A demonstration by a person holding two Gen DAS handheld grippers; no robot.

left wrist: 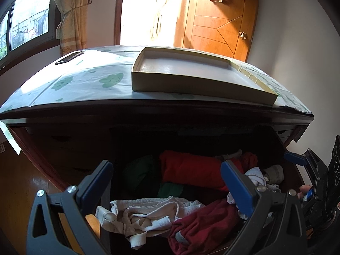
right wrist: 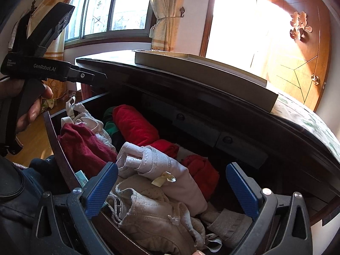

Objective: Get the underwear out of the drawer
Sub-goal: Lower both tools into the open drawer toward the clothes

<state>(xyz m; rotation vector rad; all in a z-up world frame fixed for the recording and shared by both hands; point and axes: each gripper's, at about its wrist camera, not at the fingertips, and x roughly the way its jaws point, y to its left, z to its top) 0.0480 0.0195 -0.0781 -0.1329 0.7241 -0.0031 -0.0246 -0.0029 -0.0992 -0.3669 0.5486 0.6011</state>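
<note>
The underwear [right wrist: 161,191] lies heaped at the near end of the open drawer [right wrist: 53,131]: pale cream and pinkish pieces with lace edging and elastic straps, piled loosely over one another. In the right wrist view this heap sits directly between and just below the right gripper [right wrist: 172,189], whose jaws stand wide apart with nothing held; the blue pads [right wrist: 102,189] flank the pile on either side, and I cannot tell whether they touch the cloth.

In the left wrist view a second crumpled white piece [left wrist: 146,214] lies at the drawer's front, low between the jaws of the left gripper [left wrist: 170,182], which are likewise spread wide and empty. Beside it on the right is a dark red garment [left wrist: 201,223], and deeper in the drawer a bright red roll of cloth [left wrist: 191,170] and something green [left wrist: 140,170].

A hand [right wrist: 31,104] holds the left gripper's handle at the left of the right wrist view, above the drawer's left corner.

Above the drawer, the worktop [left wrist: 85,85] of the dark wooden chest carries a patterned cover and a shallow, open cardboard box [left wrist: 191,72]. Behind are a curtained window [right wrist: 110,6] and a wooden door [left wrist: 218,21].
</note>
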